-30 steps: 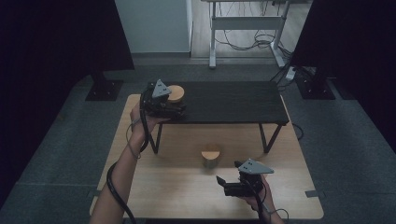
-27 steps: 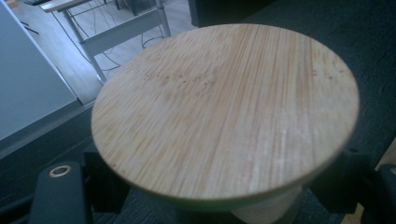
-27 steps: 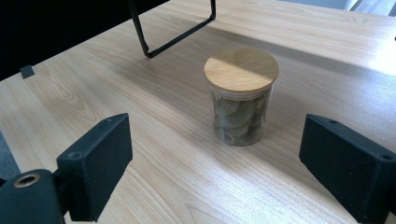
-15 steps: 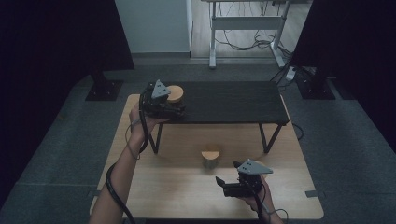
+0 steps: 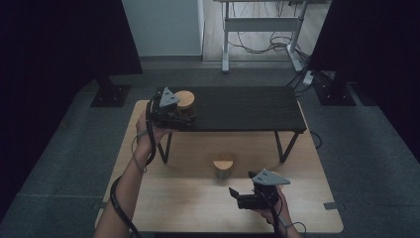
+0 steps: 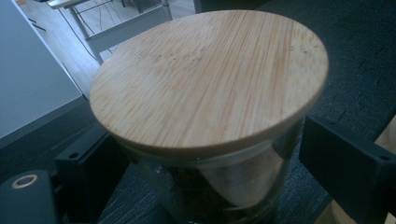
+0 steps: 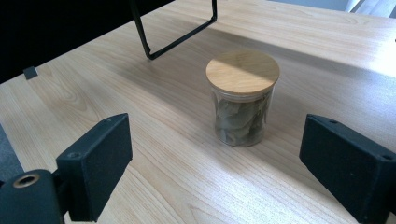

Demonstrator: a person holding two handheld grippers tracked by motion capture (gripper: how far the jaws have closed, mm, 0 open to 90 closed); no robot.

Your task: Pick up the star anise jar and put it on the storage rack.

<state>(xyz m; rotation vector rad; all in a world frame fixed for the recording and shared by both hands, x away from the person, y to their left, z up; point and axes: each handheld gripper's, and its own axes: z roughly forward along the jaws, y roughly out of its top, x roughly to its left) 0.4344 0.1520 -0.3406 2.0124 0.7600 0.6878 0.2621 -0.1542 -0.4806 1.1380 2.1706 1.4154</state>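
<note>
A glass jar with a round bamboo lid [image 5: 186, 98] stands on the left end of the black shelf [image 5: 242, 106]. My left gripper [image 5: 184, 114] is around it. In the left gripper view the jar [image 6: 210, 79] sits between the two black jaws. They have just been opening and now stand a little off the glass on each side, so my left gripper [image 6: 210, 182] is open. A second lidded jar holding dried leaves [image 5: 223, 166] [image 7: 243, 98] stands on the wooden table [image 5: 198, 208]. My right gripper [image 5: 235, 197] [image 7: 219, 177] is open and level, a short way in front of that jar.
The black shelf stands on thin metal legs [image 7: 154, 42] over the back half of the table. Grey carpet surrounds the table. A white desk frame with cables [image 5: 257, 29] stands far behind, and dark screens rise on both sides.
</note>
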